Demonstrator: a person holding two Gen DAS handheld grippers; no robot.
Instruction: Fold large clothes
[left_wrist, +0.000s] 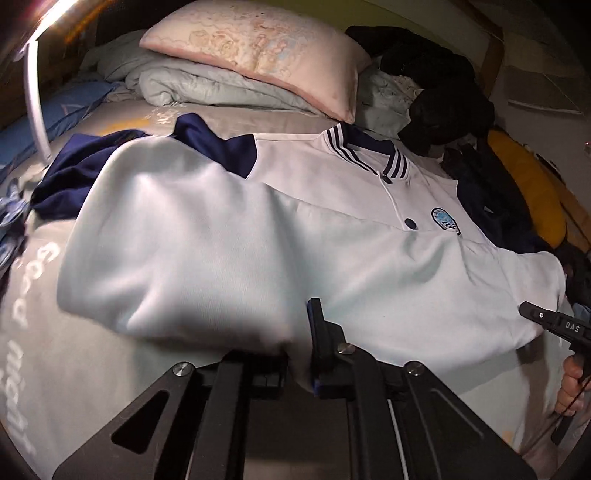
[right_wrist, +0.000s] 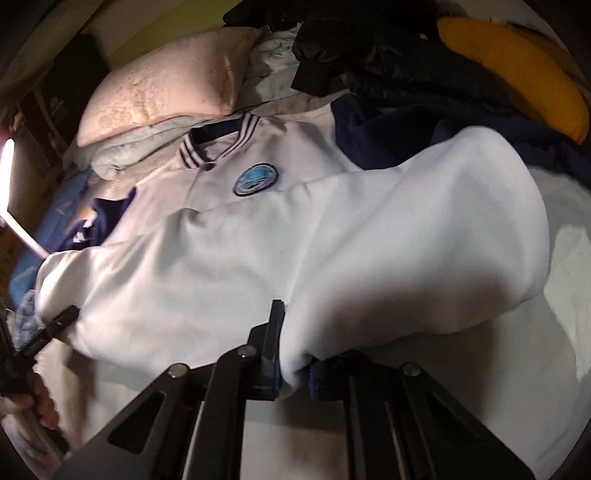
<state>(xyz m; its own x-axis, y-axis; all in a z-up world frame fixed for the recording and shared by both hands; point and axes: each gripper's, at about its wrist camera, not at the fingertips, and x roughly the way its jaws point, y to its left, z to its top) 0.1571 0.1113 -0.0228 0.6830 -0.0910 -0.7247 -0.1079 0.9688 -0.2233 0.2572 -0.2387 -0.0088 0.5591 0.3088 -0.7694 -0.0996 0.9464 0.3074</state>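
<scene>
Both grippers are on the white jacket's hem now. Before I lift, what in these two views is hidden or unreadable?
- Left wrist view: the left gripper has one finger buried under the white jacket.
- Right wrist view: the right gripper has its far finger covered by the folded hem.
- Both views: the jacket's badge is too small to read.
- Left wrist view: the right sleeve runs into dark clothes.
- Right wrist view: blur smears the near fabric.

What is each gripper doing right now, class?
Left gripper: closed on the near edge of the white jacket.
Right gripper: closed on the jacket's near edge too.
</scene>
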